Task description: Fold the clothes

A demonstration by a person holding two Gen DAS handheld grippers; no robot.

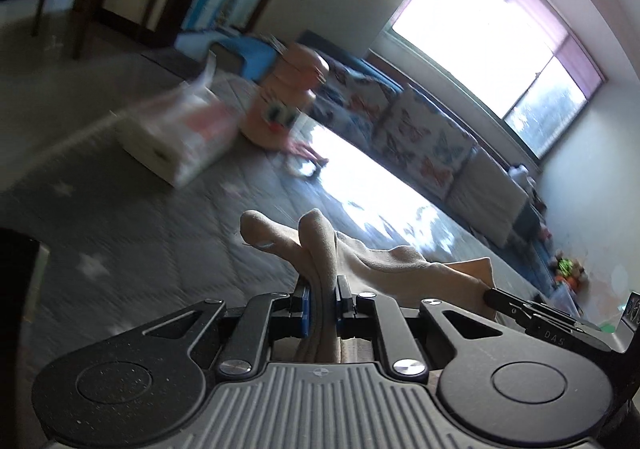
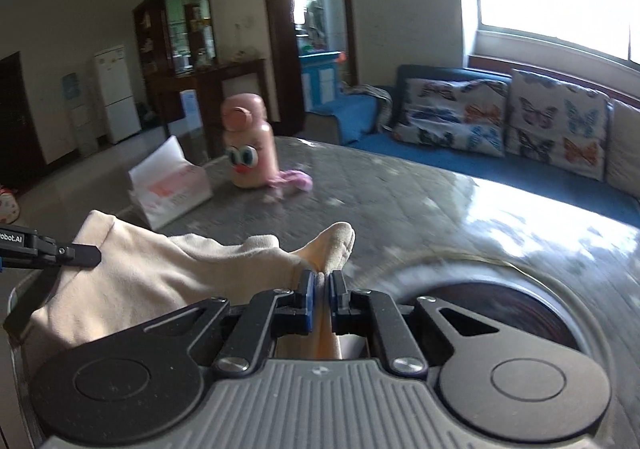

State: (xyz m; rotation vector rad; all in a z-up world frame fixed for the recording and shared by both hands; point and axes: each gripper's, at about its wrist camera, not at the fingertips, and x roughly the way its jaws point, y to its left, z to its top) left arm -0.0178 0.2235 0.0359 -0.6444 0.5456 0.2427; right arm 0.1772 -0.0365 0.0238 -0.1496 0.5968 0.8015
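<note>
— One cream garment (image 2: pixel 152 269): where do we list it?
— Stretched between our grippers; left gripper (image 1: pixel 322 303) and right gripper (image 2: pixel 322 299) each clamp a bunched edge. Beyond them: tissue box (image 2: pixel 172 189), pink bottle (image 2: pixel 250 145), grey quilted table (image 2: pixel 400 193).

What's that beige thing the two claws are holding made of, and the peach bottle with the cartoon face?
The beige garment, pinched by the left gripper and the right gripper, looks like soft matte knit fabric, perhaps fleece: it creases and droops. The peach bottle seems smooth plastic or coated metal, with printed eyes; blur leaves that open.
</note>
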